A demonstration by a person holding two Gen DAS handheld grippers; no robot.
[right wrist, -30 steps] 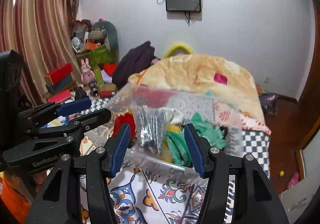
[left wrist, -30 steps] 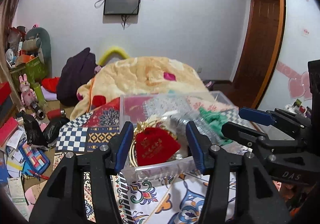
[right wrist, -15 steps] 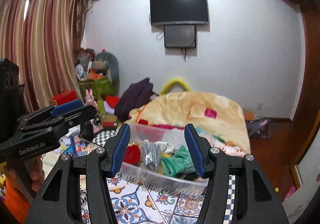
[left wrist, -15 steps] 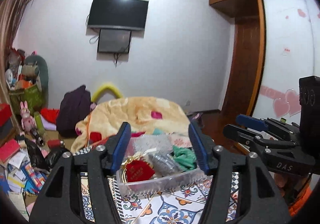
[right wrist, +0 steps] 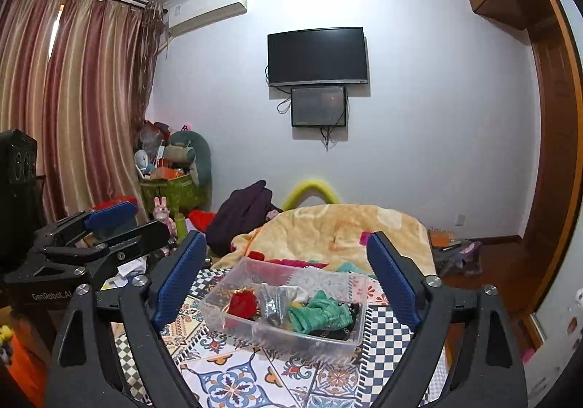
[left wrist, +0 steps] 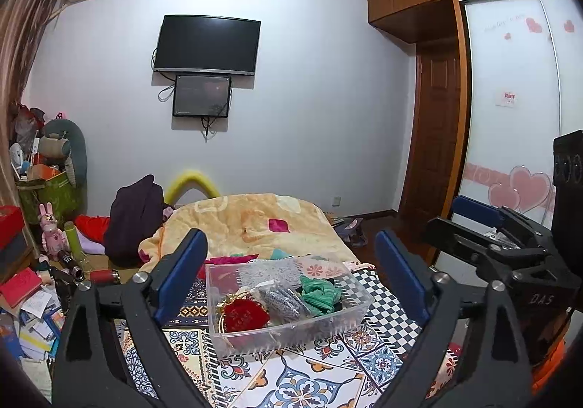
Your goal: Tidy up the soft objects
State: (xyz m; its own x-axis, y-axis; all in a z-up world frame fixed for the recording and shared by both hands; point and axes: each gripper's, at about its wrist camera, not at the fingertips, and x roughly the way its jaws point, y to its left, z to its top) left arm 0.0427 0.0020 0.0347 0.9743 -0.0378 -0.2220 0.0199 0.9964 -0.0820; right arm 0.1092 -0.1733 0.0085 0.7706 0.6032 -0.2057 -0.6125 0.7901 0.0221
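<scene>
Both grippers have drawn back and up from the clear bin (left wrist: pixel 359 302); the left gripper (left wrist: pixel 291 277) and right gripper (right wrist: pixel 286 278) have just been opening, now wide and empty. Inside the bin lie a red pouch (left wrist: pixel 245 315) and green cloth (right wrist: pixel 320 313).

- Left gripper (left wrist: pixel 291 277): jaws wide apart, having just opened; nothing between the pads; pointing slightly below level.
- Right gripper (right wrist: pixel 288 275): jaws likewise spread, just opened, empty; held beside the left.
</scene>
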